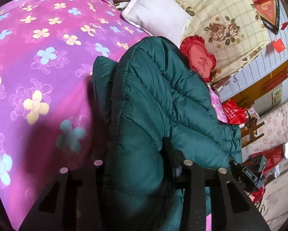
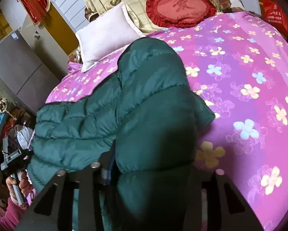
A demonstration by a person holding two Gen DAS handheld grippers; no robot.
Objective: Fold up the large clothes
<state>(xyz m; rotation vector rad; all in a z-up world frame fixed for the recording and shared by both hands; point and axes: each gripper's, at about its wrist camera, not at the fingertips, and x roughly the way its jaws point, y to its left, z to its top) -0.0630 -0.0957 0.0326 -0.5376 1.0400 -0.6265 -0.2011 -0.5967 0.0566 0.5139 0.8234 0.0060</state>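
A dark green quilted puffer jacket (image 1: 153,104) lies on a bed with a pink-purple flowered cover (image 1: 38,67). My left gripper (image 1: 140,165) is shut on the jacket's near edge, and the padding bulges up between the fingers. In the right wrist view the jacket (image 2: 144,105) also fills the middle. My right gripper (image 2: 149,171) is shut on another part of its near edge, with the fingertips hidden under the fabric. The other gripper (image 2: 13,159) and the hand holding it show at the lower left of the right wrist view.
A white pillow (image 2: 105,36), a red heart cushion (image 2: 180,7) and a beige flowered quilt (image 1: 220,19) lie at the head of the bed. A grey fridge (image 2: 15,65) and clutter stand beside the bed. A sofa (image 1: 278,127) and red bags show in the left wrist view.
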